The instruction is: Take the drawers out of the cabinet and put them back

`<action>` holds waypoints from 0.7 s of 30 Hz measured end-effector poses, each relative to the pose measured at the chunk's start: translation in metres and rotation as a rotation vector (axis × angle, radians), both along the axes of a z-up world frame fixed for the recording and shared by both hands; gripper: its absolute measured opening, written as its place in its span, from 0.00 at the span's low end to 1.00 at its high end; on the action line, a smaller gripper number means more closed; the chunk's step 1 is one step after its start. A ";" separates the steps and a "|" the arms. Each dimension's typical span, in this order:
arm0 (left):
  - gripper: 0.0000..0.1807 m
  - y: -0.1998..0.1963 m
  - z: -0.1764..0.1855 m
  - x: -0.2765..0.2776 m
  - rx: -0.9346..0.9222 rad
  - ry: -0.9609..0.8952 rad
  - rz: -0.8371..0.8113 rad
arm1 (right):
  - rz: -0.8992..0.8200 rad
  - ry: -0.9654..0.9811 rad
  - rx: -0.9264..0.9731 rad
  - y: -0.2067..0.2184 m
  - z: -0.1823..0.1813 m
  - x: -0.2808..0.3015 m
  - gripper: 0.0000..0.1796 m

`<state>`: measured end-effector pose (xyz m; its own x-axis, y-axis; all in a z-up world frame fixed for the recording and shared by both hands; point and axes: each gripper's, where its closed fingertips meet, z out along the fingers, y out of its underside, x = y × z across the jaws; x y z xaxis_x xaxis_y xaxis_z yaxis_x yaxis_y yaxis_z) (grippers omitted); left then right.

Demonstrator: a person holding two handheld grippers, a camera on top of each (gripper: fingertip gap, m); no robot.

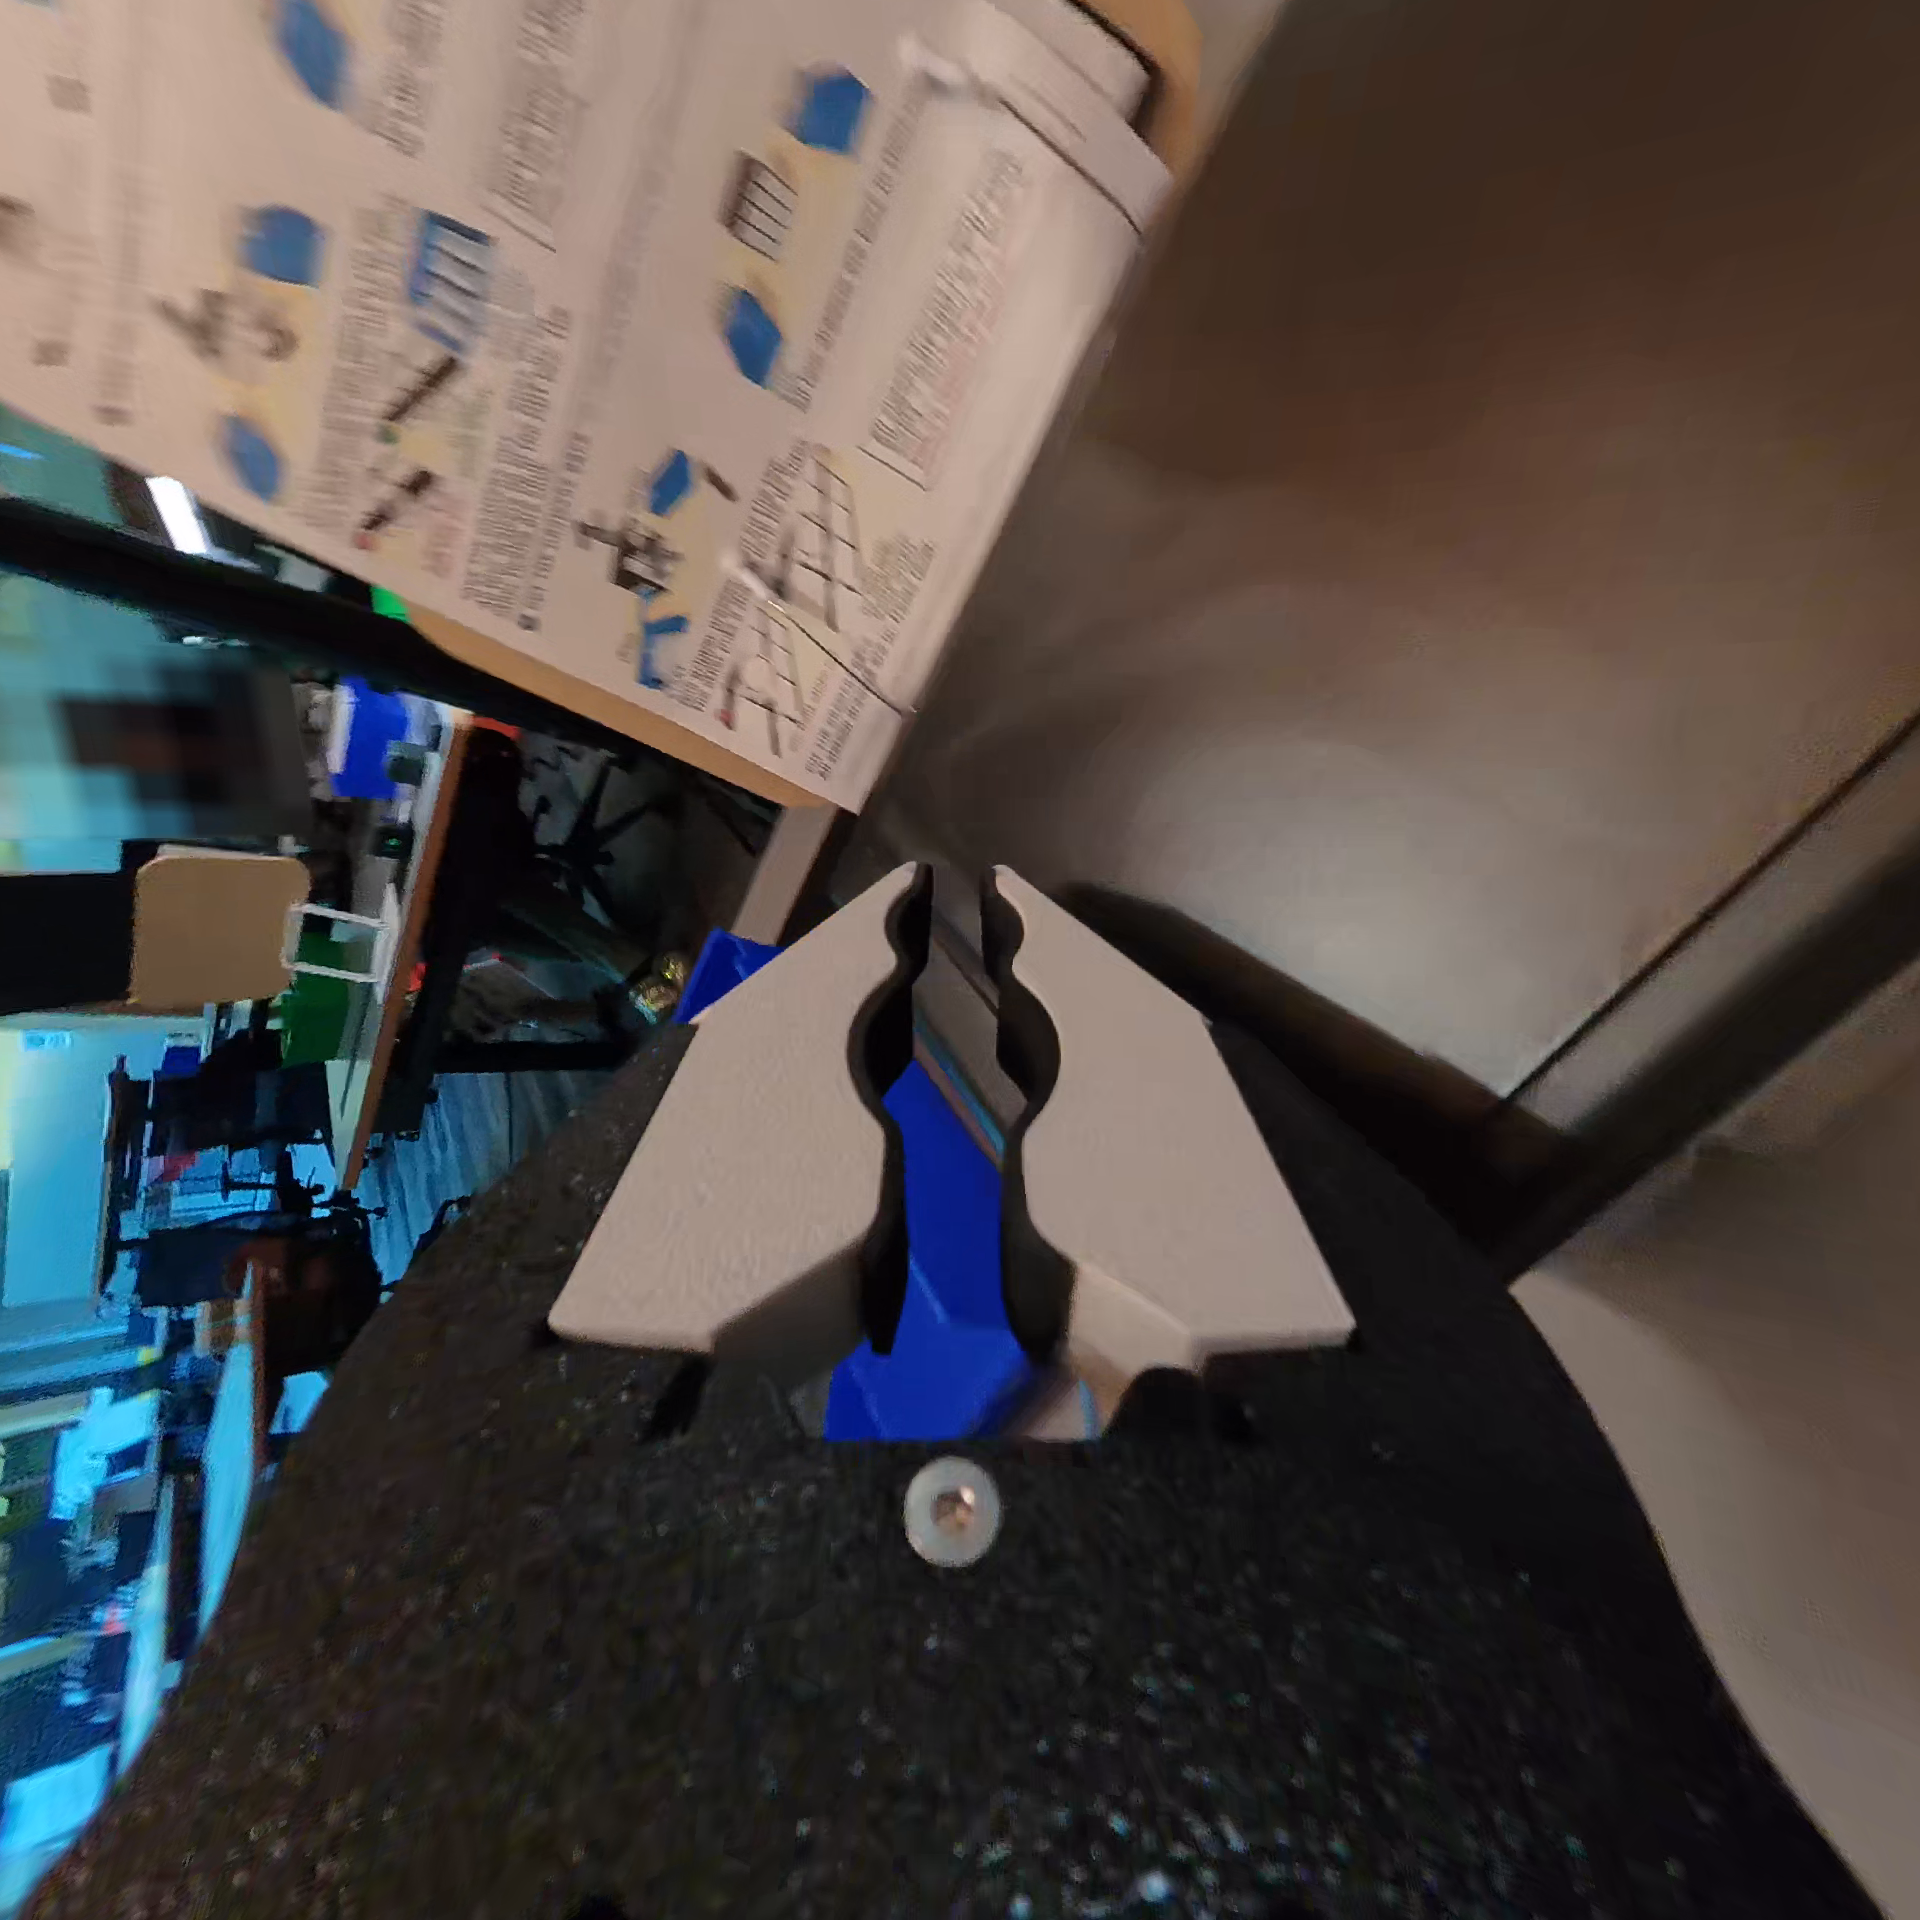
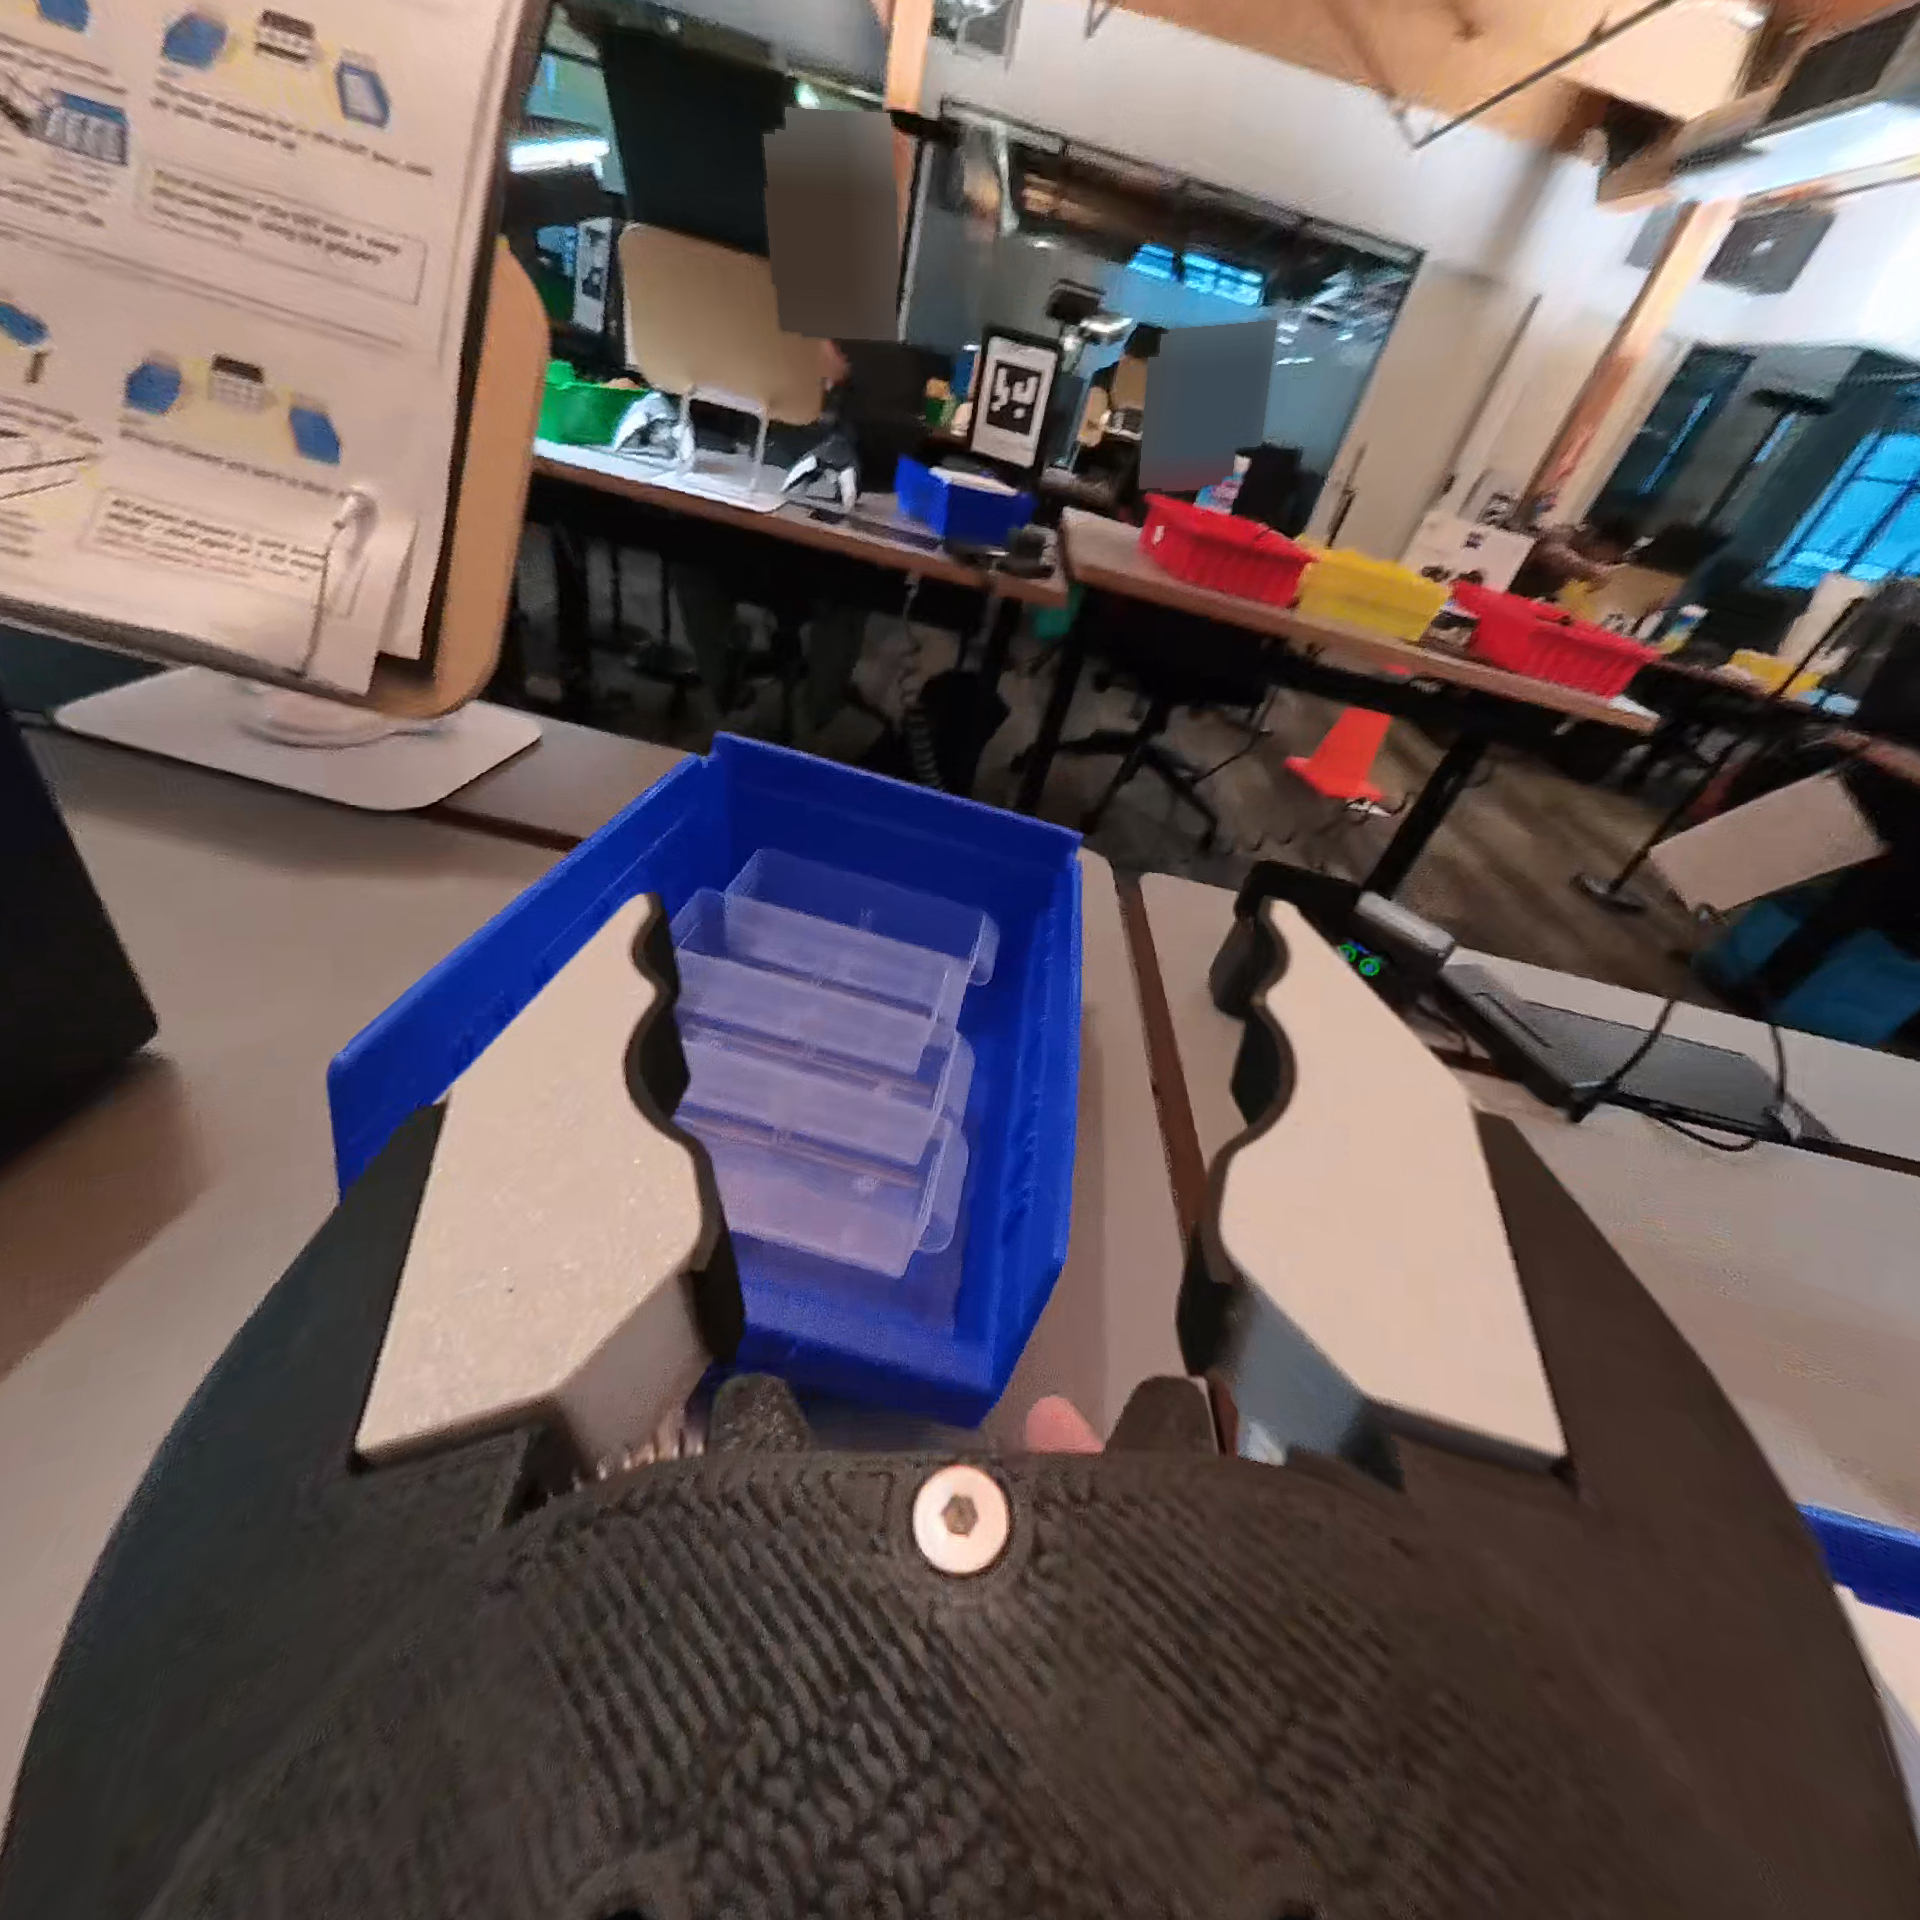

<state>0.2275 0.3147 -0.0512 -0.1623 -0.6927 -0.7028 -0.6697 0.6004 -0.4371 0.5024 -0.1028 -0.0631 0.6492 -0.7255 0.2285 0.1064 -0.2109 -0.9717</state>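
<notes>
Printed instruction sheet [image 2: 218,312] on a stand, at the worktop's [image 2: 208,1091] far left. Background tables carry two red baskets [image 2: 1221,549], a yellow basket [image 2: 1369,594], a green bin [image 2: 582,407] and a marker card [image 2: 1013,400]. Orange cone [image 2: 1342,753] on the floor.

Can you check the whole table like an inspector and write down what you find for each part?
Surface: grey table, made of sections with seams between them.
Job's things: blue bin holds four clear drawers; no cabinet clearly seen.
Clutter: instruction sheet on a white stand.
Grippers: right gripper open above the bin; left gripper almost shut, with a thin grey edge between its tips; grip unclear.
Cables: black cable on the neighbouring table.
Surroundings: more tables with red baskets, a yellow basket, and an orange cone on the floor.
</notes>
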 end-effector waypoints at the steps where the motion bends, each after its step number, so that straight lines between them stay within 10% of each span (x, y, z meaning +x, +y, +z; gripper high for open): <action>1: 0.04 -0.001 0.008 0.001 -0.011 -0.077 0.015 | 0.006 0.014 -0.003 -0.004 -0.002 0.001 0.57; 13: 0.09 -0.045 0.043 0.016 -0.334 -0.397 -0.037 | -0.092 0.318 0.062 -0.048 -0.046 0.063 0.53; 21: 0.20 -0.240 0.042 0.049 -0.639 -0.583 -0.319 | -0.058 0.331 0.099 -0.034 -0.068 0.052 0.52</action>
